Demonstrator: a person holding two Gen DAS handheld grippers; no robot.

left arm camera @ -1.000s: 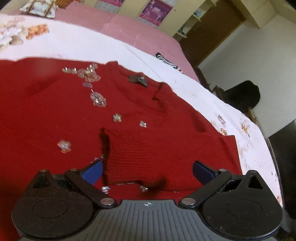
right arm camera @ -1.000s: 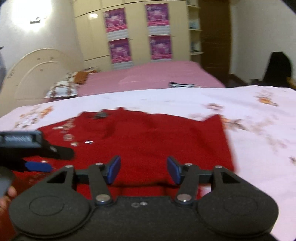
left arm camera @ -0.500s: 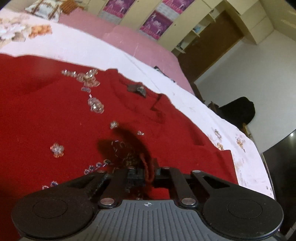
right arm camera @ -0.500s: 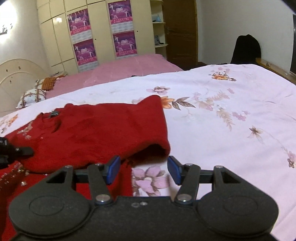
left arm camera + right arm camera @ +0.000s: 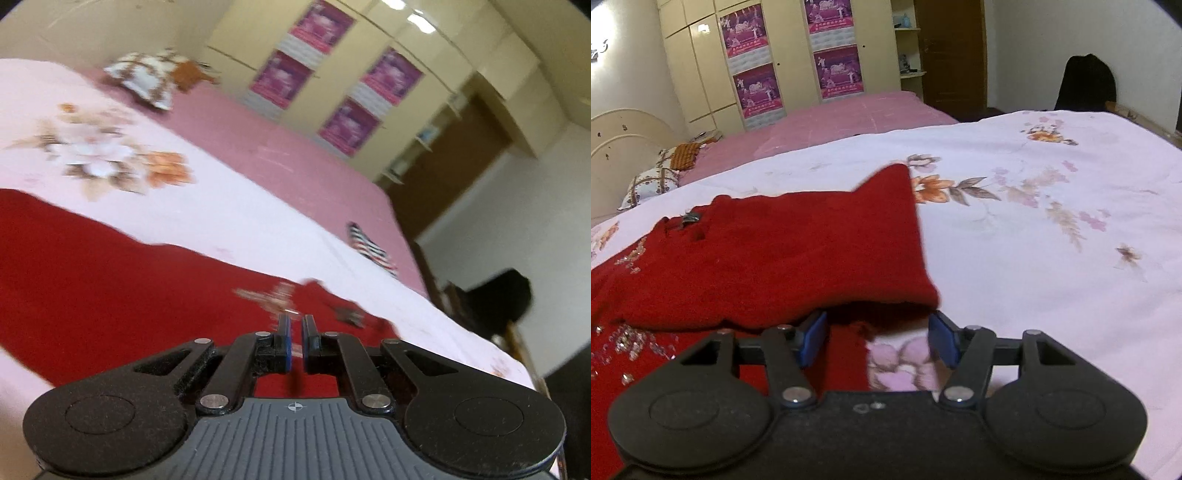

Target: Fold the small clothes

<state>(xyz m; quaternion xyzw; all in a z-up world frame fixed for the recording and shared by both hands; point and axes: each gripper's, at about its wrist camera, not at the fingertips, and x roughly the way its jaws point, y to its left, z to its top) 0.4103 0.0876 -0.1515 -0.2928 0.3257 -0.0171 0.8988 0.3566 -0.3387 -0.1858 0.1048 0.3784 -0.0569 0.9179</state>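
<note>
Pinching with the left gripper: blue pads are pressing almost together, and a thin dark red strip is showing in the slit between them. It is reading as an edge of the red sweater, but blur is making that hard to confirm.

Right gripper is standing spread and its jaws have just been opening a little. Nothing is being clamped. Between the pads, a bit of red knit and the flower-print bedsheet are showing, and the folded sweater edge is sitting just beyond the fingertips.

The sweater is lying flat on the bedsheet, mostly on the left side of the right wrist view. It is looking like a deep red, fuzzy knit. One panel is lying doubled over the layer below and ending in a rounded, shadowed fold line right in front of the right pads. A pointed corner is sticking up toward the far side of the bed. A dark neck label is showing near the collar. Clear beads or sequins are scattered across the lower layer at the left, and a blurred cluster is showing just past the left gripper's pads.

In the left wrist view, the sweater is running as a broad red band across the pale sheet.
</note>
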